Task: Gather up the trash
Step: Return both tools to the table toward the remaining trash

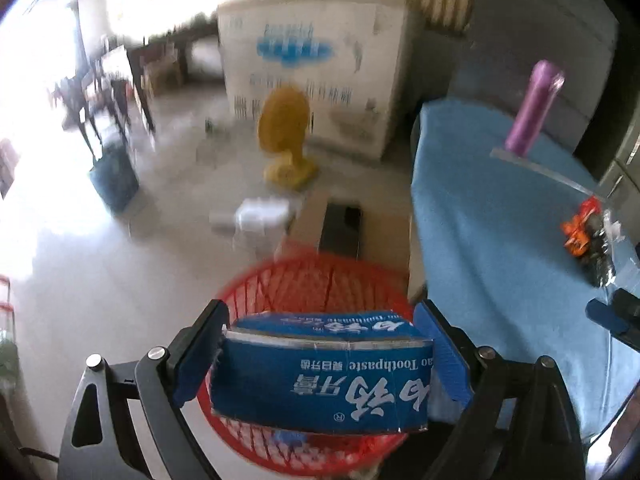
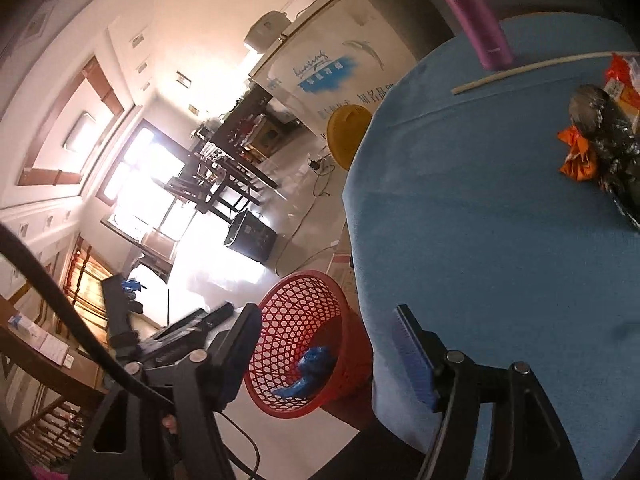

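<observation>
In the left wrist view a blue toothpaste box (image 1: 320, 380) lies crosswise between the blue pads of my left gripper (image 1: 320, 320), right above the red mesh basket (image 1: 304, 276) on the floor. The jaws stand wide, with a slim gap at the box's left end. In the right wrist view my right gripper (image 2: 326, 344) is open and holds nothing; it hangs over the table's edge beside the basket (image 2: 280, 292), which holds a crumpled blue piece (image 2: 310, 368). An orange wrapper (image 2: 578, 156) and a dark crumpled bag (image 2: 608, 136) lie on the blue tablecloth (image 2: 480, 240).
A purple bottle (image 1: 534, 108) and a pale stick (image 1: 548, 172) are at the far end of the table. On the floor are a yellow fan (image 1: 286, 136), a white chest (image 1: 312, 60), an open carton (image 1: 344, 228) and a dark bin (image 1: 114, 180).
</observation>
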Action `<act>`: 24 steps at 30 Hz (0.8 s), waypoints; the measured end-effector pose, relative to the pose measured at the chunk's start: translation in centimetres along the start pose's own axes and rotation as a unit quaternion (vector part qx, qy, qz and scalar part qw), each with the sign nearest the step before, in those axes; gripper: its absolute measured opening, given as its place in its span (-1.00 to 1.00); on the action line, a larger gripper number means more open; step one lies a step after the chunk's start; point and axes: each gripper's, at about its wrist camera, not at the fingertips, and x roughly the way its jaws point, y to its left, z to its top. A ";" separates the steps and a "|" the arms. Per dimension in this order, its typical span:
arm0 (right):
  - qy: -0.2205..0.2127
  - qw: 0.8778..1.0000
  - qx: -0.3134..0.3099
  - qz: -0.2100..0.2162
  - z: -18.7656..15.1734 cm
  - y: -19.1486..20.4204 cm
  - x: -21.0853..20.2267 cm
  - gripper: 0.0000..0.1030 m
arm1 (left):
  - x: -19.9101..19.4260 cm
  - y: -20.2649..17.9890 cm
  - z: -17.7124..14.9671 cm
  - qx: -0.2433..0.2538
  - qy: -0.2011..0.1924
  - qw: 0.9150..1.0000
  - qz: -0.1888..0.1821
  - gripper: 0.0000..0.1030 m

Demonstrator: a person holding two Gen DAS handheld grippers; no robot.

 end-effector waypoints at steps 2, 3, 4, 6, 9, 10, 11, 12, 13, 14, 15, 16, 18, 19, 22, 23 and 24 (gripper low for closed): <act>-0.002 1.000 0.005 -0.001 0.0 -0.3 0.0 0.37 | 1.7 -0.3 -0.3 0.027 0.039 0.998 0.029 1.00; -0.001 1.000 0.007 0.000 0.0 -0.3 0.1 0.37 | 2.3 0.0 -0.3 0.016 0.069 0.997 0.019 0.98; 0.000 1.000 0.005 0.001 0.0 -0.3 0.0 0.37 | 1.7 0.4 -0.3 -0.008 0.060 0.998 -0.007 0.95; -0.005 1.000 -0.002 -0.009 0.0 -0.2 -0.2 0.37 | -0.5 0.0 0.0 0.012 -0.017 1.000 0.017 0.98; -0.003 1.000 0.003 -0.005 0.0 -0.3 -0.3 0.37 | 1.8 -0.2 -0.2 0.028 0.048 0.998 0.031 0.98; -0.003 1.000 0.001 -0.006 0.0 -0.3 -0.4 0.37 | 1.7 0.2 -0.2 0.009 0.049 0.999 0.012 0.98; -0.007 1.000 -0.003 -0.011 0.0 -0.2 -0.5 0.37 | 1.1 0.2 -0.1 -0.004 0.036 0.999 0.004 0.99; -0.010 1.000 -0.005 -0.014 -0.1 -0.2 -0.5 0.37 | 0.6 -0.5 0.1 0.008 0.023 0.999 0.023 0.99; -0.014 1.000 -0.005 -0.016 -0.1 -0.1 -0.7 0.37 | 0.1 -1.3 0.4 0.025 0.014 0.999 0.037 0.99; -0.017 1.000 -0.004 -0.018 0.0 -0.2 -0.9 0.37 | -0.2 -2.1 0.5 0.039 0.007 0.998 0.043 0.99; -0.019 1.000 -0.003 -0.020 0.1 -0.2 -1.2 0.37 | -0.7 -3.1 0.8 0.051 0.002 0.998 0.043 0.99; -0.022 0.999 -0.004 -0.025 0.2 -0.3 -1.5 0.37 | -1.0 -4.2 1.1 0.060 0.001 0.997 0.041 0.99; -0.035 0.998 -0.008 -0.042 0.6 -0.5 -2.4 0.37 | -1.6 -6.5 1.5 0.083 0.000 0.996 0.040 0.99; -0.045 0.997 -0.010 -0.055 0.7 -0.7 -3.1 0.38 | -2.0 -7.7 1.6 0.096 -0.002 0.995 0.040 0.99; -0.073 0.992 -0.015 -0.101 1.1 -1.3 -5.7 0.38 | -3.1 -10.9 2.0 0.123 -0.020 0.992 0.028 0.99; -0.083 0.990 -0.017 -0.113 1.3 -1.5 -6.6 0.38 | -3.5 -12.2 2.2 0.135 -0.023 0.990 0.021 0.99; -0.094 0.987 -0.020 -0.128 1.3 -1.7 -7.7 0.38 | -3.9 -13.5 2.3 0.148 -0.027 0.988 0.017 0.99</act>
